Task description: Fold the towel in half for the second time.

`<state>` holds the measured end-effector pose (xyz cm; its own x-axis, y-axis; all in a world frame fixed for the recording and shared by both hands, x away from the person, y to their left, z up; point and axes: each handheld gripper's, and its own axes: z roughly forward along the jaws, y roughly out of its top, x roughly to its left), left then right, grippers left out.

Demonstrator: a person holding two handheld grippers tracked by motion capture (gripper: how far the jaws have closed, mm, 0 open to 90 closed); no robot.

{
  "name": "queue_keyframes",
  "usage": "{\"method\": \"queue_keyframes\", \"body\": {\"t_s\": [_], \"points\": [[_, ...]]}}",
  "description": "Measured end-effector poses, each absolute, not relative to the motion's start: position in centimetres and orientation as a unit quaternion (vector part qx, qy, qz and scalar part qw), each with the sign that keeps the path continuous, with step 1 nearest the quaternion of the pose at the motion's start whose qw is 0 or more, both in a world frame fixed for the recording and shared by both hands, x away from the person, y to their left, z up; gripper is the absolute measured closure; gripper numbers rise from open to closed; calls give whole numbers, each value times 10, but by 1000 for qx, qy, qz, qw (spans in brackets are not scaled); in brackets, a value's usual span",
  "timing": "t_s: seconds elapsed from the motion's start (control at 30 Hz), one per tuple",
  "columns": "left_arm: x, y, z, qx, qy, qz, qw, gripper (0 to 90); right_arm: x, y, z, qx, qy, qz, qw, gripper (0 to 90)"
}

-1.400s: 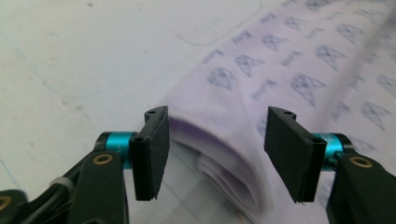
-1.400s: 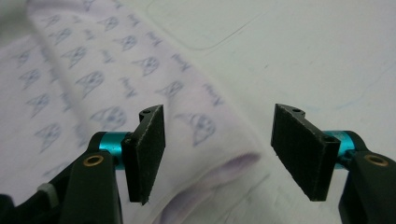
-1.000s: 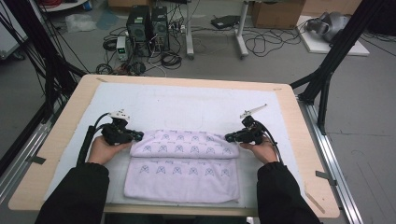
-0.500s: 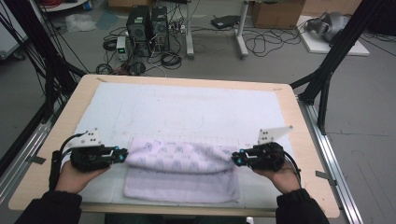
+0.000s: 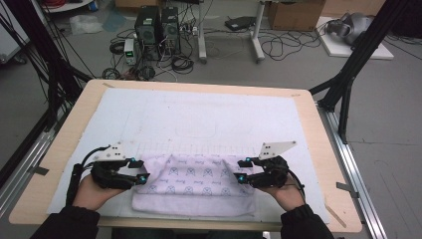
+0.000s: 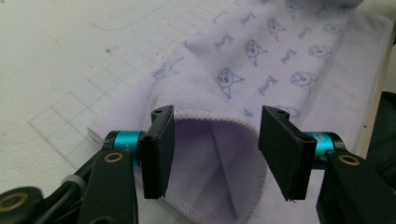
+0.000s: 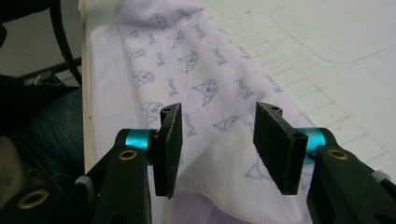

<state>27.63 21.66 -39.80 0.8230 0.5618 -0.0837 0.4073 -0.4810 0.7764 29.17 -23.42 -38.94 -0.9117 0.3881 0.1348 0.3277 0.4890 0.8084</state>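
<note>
You are holding the left gripper [image 5: 141,170] at the left end of the folded lilac towel [image 5: 196,184], which is lying on the white mat [image 5: 199,114] close to the table's [image 5: 318,149] near edge, about midway between its left and right edges. The left gripper's jaws have just been opening and are now standing roughly half apart; in the left gripper view the towel's [image 6: 261,60] hemmed fold is sitting between the pads [image 6: 159,149] without being pinched. You are keeping the right gripper [image 5: 242,170] at the towel's right end, its jaws also having just been opening and now parted about as wide. In the right gripper view the cloth [image 7: 187,60] is lying under and between the pads [image 7: 275,144], loose, not gripped. The towel is resting in a doubled band with its printed upper layer bunching slightly, its long side running parallel to the table's near edge.
</note>
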Motion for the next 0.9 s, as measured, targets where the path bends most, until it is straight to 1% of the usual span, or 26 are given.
{"method": "queue_keyframes", "body": {"t_s": [0.07, 0.1, 0.13, 0.17, 0.2, 0.23, 0.27, 0.3, 0.4, 0.57, 0.7, 0.77, 0.9], "points": [[278, 213, -401, 859, 281, 87, 418, 563, 292, -230, -391, 207, 866, 454, 28, 500], [279, 211, -402, 861, 283, 91, 413, 629, 293, -228, -393, 208, 868, 450, 28, 495], [280, 210, -404, 864, 282, 90, 408, 658, 294, -227, -395, 212, 872, 441, 31, 488], [281, 209, -405, 864, 281, 90, 407, 721, 295, -225, -397, 215, 874, 435, 32, 496], [281, 208, -407, 864, 283, 93, 406, 799, 296, -225, -399, 214, 878, 426, 35, 543], [282, 209, -408, 865, 282, 92, 405, 845, 297, -224, -401, 213, 884, 414, 43, 603], [283, 210, -409, 864, 284, 91, 405, 878, 297, -224, -402, 211, 891, 400, 51, 679], [283, 211, -410, 863, 286, 96, 405, 892, 298, -225, -404, 208, 896, 388, 51, 740], [284, 221, -410, 857, 298, 101, 407, 896, 301, -232, -408, 209, 899, 381, 52, 785], [282, 241, -409, 848, 317, 104, 412, 894, 303, -256, -410, 233, 889, 389, 56, 793], [279, 238, -397, 844, 310, 107, 424, 753, 302, -268, -405, 245, 879, 406, 56, 757], [278, 232, -391, 844, 302, 105, 431, 700, 299, -268, -398, 237, 870, 428, 63, 741], [279, 212, -380, 846, 280, 103, 442, 644, 295, -257, -386, 211, 872, 436, 77, 716]]}}
